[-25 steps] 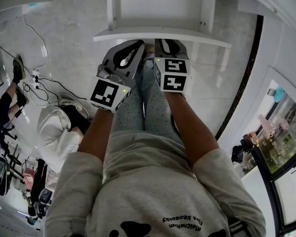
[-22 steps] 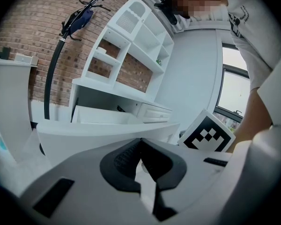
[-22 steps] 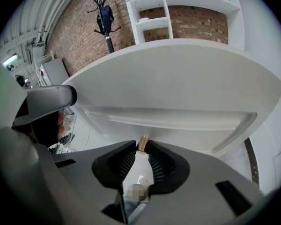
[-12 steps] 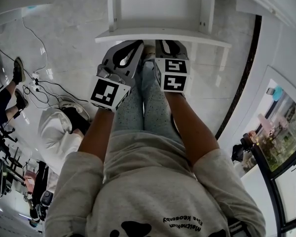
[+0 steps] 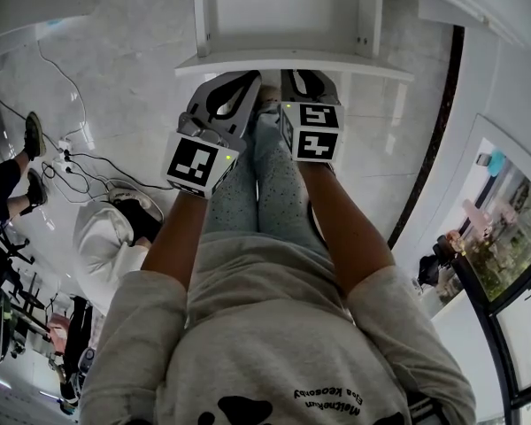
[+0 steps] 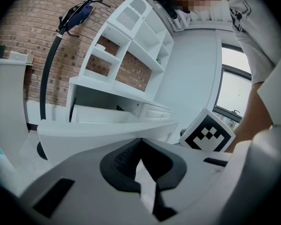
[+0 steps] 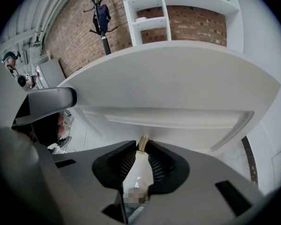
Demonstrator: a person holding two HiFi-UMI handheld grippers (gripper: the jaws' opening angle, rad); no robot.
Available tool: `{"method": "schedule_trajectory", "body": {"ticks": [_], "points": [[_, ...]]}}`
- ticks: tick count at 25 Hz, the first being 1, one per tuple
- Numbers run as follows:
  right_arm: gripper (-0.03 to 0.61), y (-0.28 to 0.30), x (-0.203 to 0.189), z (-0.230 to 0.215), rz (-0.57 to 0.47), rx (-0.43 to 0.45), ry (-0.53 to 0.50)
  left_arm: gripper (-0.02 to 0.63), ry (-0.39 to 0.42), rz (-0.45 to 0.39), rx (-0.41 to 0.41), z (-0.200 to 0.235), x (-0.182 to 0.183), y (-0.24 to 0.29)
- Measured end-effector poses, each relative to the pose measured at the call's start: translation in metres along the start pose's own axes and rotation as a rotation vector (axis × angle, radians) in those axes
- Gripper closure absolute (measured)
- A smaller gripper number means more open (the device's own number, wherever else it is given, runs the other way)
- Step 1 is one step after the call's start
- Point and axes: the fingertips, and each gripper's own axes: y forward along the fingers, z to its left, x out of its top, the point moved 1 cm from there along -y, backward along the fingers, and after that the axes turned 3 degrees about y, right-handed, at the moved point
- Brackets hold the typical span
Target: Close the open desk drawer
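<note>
Left gripper (image 5: 242, 81): I read the jaws as closed, pad tips meeting, nothing between them. The open desk drawer (image 5: 283, 60) is pulled out. Its white front panel lies just ahead of these fingertips, and I cannot tell whether they touch it. In the left gripper view the panel runs across just beyond the tips, and the right gripper's marker cube (image 6: 207, 136) sits close to their right.

Centre: in the head view both grippers are side by side, noses tucked under the panel's lip.

Right gripper (image 5: 303, 78): jaws nearly together, ribbed pads (image 7: 126, 163) pinching a small brass-coloured knob (image 7: 143, 143) at the very tips. The drawer front spreads wide directly above and beyond the fingers.
</note>
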Motion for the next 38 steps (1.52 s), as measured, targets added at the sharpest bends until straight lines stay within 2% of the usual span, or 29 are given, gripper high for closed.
{"method": "schedule_trajectory", "body": {"ticks": [11,18,31,38], "points": [[0.479,0.007,0.013,-0.002,0.008,-0.01,0.002,0.595,0.012,0.013,-0.036,0.01,0.01,0.007],[0.479,0.014,0.023,-0.006,0.008,0.001,0.005,0.595,0.006,0.019,-0.026,0.017,0.015,0.015],[0.479,0.033,0.064,-0.015,0.038,0.023,-0.047,0.595,-0.006,0.043,0.043,0.042,0.039,0.045],[0.479,0.049,0.086,-0.021,0.031,0.018,-0.032,0.595,-0.021,0.04,0.075,0.061,0.05,0.065]]}}
